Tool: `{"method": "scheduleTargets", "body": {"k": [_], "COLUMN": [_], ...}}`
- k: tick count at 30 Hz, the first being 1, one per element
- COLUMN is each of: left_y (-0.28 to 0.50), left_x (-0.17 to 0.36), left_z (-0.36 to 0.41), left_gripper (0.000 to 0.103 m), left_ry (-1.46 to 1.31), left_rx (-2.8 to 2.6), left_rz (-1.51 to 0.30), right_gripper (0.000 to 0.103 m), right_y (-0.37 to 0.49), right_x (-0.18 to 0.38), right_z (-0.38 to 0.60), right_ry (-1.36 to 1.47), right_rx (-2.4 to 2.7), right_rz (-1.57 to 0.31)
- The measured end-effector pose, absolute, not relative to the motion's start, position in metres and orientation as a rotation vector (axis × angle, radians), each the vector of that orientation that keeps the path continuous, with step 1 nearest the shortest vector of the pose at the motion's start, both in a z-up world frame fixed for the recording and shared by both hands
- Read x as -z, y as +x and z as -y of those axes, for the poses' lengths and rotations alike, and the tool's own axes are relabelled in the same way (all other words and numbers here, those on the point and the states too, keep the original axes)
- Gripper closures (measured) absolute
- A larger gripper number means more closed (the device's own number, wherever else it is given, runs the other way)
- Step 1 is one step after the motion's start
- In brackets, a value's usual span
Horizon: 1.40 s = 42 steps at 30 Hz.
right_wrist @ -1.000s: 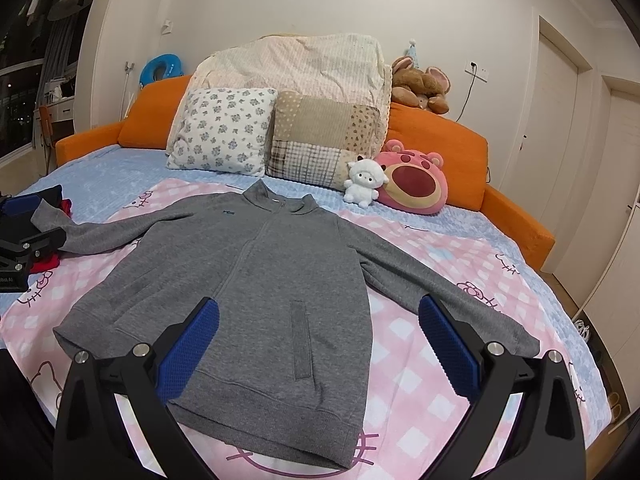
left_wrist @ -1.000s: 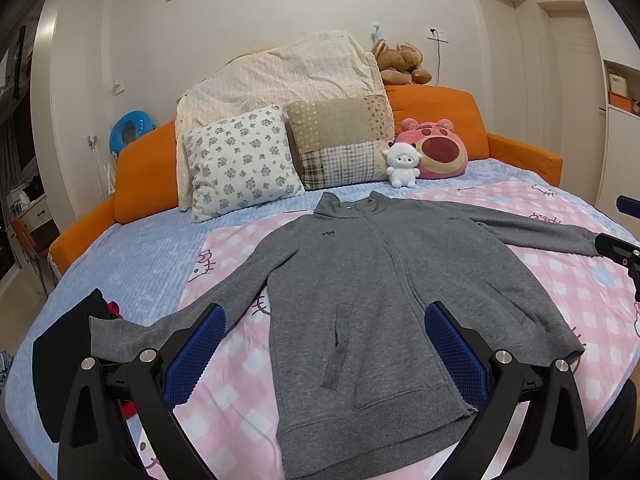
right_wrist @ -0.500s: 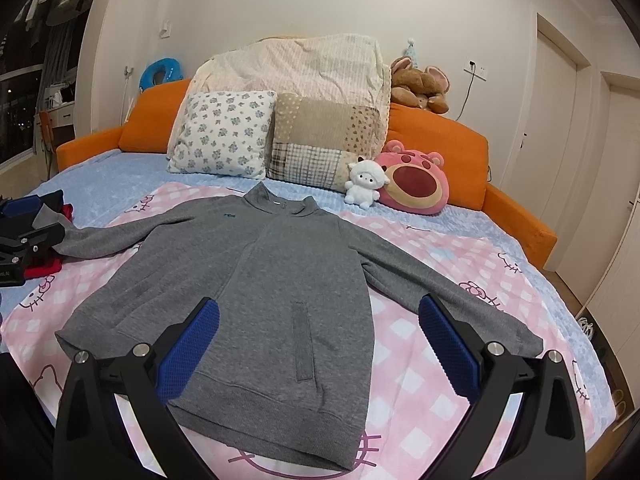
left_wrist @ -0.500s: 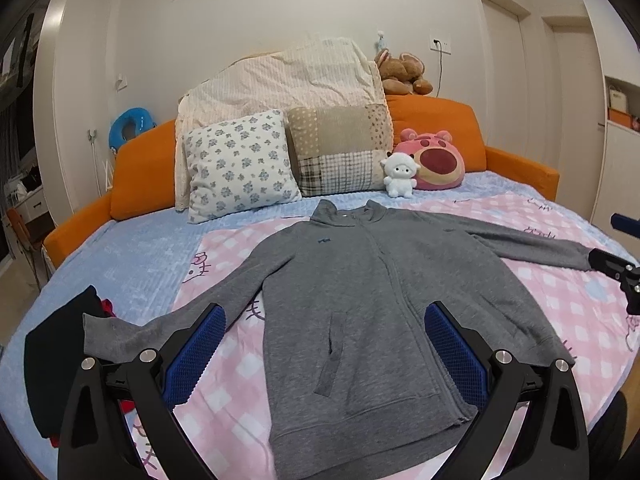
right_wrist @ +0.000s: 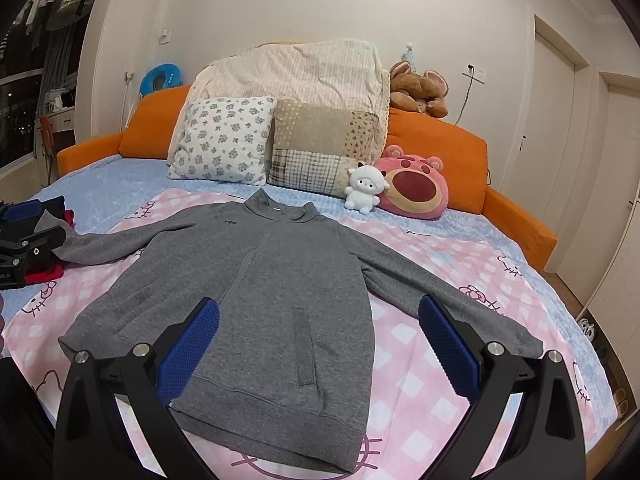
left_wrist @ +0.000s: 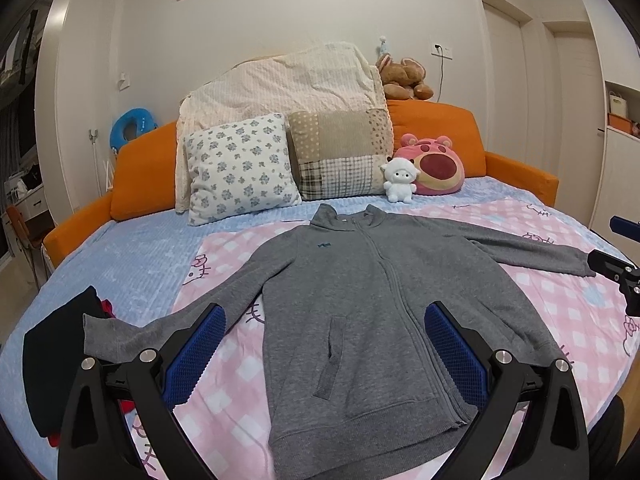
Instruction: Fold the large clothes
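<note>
A grey zip-up sweatshirt point(left_wrist: 372, 304) lies flat, front up, on the pink checked blanket point(left_wrist: 576, 320), both sleeves spread out to the sides; it also shows in the right wrist view point(right_wrist: 264, 300). My left gripper point(left_wrist: 322, 344) is open and empty, held above the hem on the garment's left side. My right gripper point(right_wrist: 318, 344) is open and empty above the hem on the right side. The right gripper also shows at the edge of the left wrist view point(left_wrist: 616, 272) near the right cuff. The left gripper shows in the right wrist view point(right_wrist: 24, 240) near the left cuff.
A pile of dark and red clothes point(left_wrist: 52, 364) lies by the left cuff. Pillows point(left_wrist: 240, 168), a white lamb toy point(left_wrist: 400, 180) and a pink bear plush point(left_wrist: 436, 164) lean against the orange headboard point(left_wrist: 436, 124). A door point(right_wrist: 552, 128) is to the right.
Both grippers have risen and tilted a little, so the sweatshirt sits lower in both views. The jaws stay open and the garment has not moved.
</note>
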<state>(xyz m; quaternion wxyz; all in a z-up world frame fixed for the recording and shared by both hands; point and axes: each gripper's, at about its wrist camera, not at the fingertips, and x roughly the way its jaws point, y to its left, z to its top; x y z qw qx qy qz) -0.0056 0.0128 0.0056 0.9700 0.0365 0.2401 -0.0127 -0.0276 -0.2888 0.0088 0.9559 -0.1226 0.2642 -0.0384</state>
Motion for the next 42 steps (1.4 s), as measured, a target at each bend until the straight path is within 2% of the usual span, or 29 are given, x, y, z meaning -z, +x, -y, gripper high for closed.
{"method": "scheduleTargets", "body": {"k": [42], "left_y": [0.005], "left_x": [0.003], "left_z": [-0.017], "left_gripper": [0.002], "left_ry": [0.075], "left_rx": [0.035], "left_rz": [-0.530], "right_gripper": [0.004], "right_y": [-0.024], "right_x": [-0.007], "right_z": [0.288], "right_ry": [-0.246], "right_rx": [0.070], "right_rz": [-0.538]}}
